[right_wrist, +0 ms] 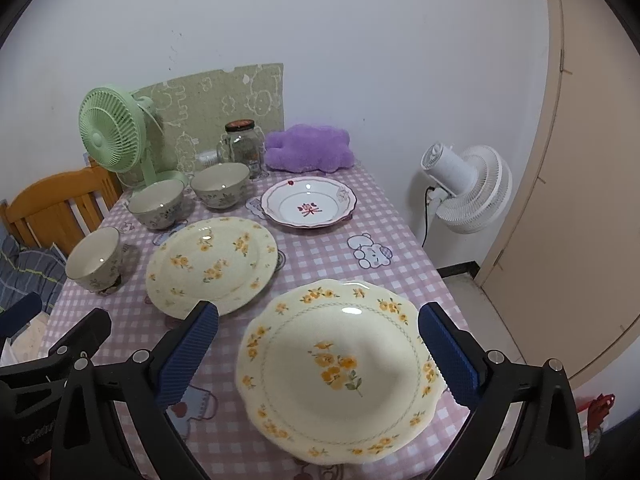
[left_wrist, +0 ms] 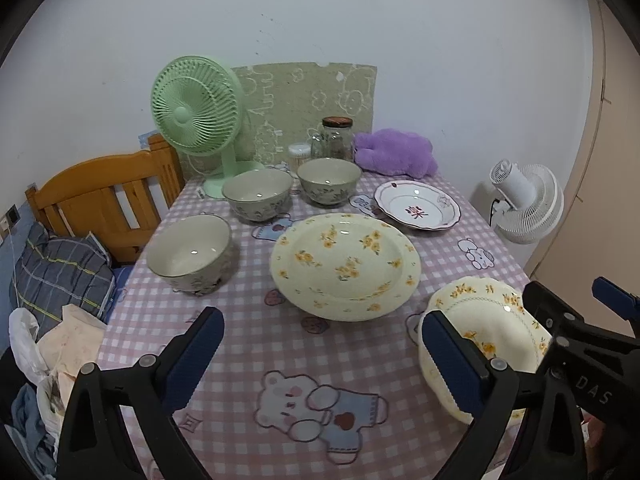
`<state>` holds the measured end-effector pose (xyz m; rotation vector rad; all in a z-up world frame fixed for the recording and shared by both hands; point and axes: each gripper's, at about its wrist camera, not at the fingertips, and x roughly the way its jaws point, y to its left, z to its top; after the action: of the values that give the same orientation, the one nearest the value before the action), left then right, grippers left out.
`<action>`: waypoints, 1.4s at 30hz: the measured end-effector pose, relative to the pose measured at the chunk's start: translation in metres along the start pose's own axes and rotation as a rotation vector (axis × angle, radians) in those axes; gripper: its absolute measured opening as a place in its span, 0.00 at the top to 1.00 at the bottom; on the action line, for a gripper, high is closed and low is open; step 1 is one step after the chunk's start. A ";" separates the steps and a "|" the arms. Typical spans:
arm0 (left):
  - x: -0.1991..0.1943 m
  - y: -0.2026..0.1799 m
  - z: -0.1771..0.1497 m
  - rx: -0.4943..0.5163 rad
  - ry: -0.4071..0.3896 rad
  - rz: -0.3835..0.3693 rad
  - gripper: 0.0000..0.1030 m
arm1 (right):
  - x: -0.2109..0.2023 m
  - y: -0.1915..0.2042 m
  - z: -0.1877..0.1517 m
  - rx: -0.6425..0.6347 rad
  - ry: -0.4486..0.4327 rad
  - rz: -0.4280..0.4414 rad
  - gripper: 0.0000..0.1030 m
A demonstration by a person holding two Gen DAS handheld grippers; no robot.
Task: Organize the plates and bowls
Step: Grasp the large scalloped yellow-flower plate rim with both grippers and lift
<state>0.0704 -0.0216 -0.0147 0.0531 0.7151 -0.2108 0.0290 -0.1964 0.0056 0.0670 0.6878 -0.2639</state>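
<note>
- The left hand-held gripper point(left_wrist: 322, 354) is spread wide, grasping nothing, over the pink checked worktop point(left_wrist: 240, 344) just left of the scalloped yellow-flower plate point(left_wrist: 486, 332).
- The right hand-held gripper point(right_wrist: 318, 354) is likewise spread wide, its fingers either side of that scalloped plate point(right_wrist: 340, 368); whether they touch it is unclear.
- Beyond the scalloped plate lie a round flowered plate point(right_wrist: 212, 264), a white red-marked plate point(right_wrist: 308, 206) and three bowls point(right_wrist: 94, 258).
- Only the right wrist view shows the scalloped plate whole.
</note>
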 end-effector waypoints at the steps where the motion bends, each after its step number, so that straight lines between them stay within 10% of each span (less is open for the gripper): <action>1: 0.005 -0.006 0.000 -0.003 0.010 0.004 0.07 | 0.005 -0.004 0.001 -0.007 0.001 0.003 0.03; 30: 0.133 -0.114 -0.048 -0.061 0.362 0.035 0.32 | 0.153 -0.101 -0.039 -0.058 0.315 0.026 0.13; 42: 0.141 -0.128 -0.051 -0.063 0.376 0.049 0.34 | 0.172 -0.102 -0.046 -0.079 0.379 0.084 0.23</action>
<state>0.1142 -0.1653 -0.1428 0.0508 1.0931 -0.1314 0.1013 -0.3253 -0.1372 0.0711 1.0692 -0.1438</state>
